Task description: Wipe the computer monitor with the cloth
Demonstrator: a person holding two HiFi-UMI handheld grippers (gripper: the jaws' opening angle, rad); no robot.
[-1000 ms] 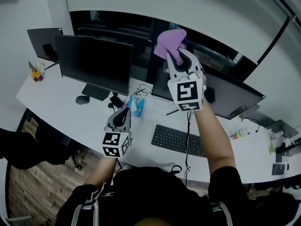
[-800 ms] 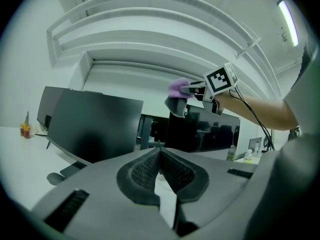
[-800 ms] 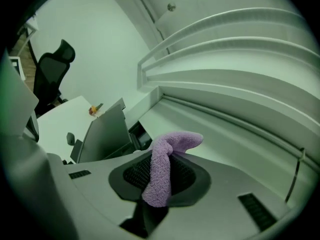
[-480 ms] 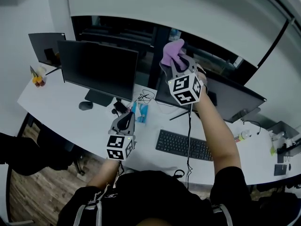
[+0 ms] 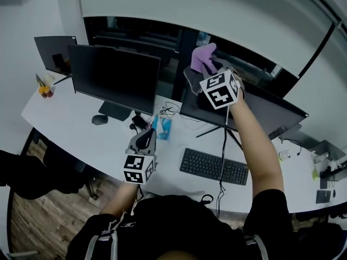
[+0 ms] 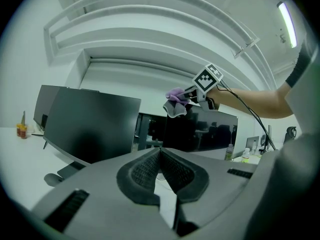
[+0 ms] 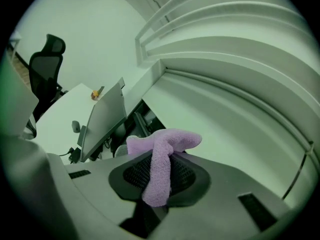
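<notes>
Above desk, right claw clamping cloth has shifted right along monitor; left claw closed, empty.

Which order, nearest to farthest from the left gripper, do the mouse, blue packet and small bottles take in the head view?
1. The blue packet, just right of the left gripper.
2. The mouse, off to its left.
3. The small bottles, desk's far left end.

I logged a white desk bearing a left monitor, right monitor, keyboard, mouse and blue packet.
</notes>
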